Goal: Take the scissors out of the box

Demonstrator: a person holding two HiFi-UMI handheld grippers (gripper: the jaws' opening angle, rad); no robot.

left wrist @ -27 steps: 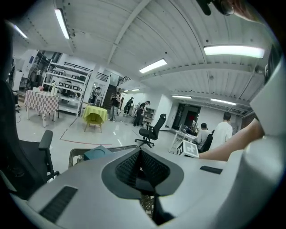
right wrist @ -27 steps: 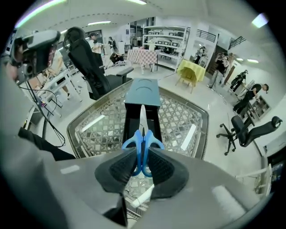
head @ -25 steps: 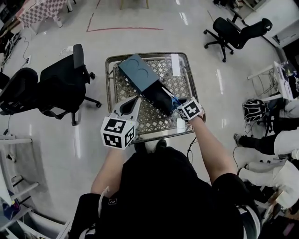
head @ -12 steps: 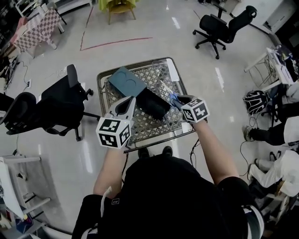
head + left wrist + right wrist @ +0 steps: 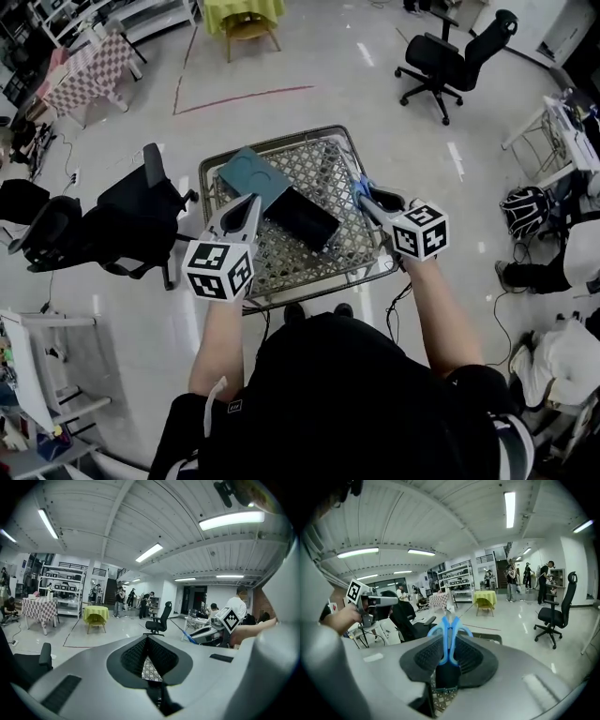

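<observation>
Bright, even indoor light. Long ceiling tubes (image 5: 229,520) glow white overhead, blown out along their centres. From my head, the polished floor (image 5: 394,94) carries pale streaks of their glare, and only faint, soft shadow sits under the office chair (image 5: 141,216). Both gripper views are fisheye: the straight ceiling lines bow, and the corners fall to black. Close to the lens, my left gripper (image 5: 147,638) and my right gripper (image 5: 448,639) are smooth grey blurs. The blue scissors (image 5: 450,653) look slightly soft, while the far room stays fairly sharp.

Box (image 5: 302,217) lies on table (image 5: 286,261)
</observation>
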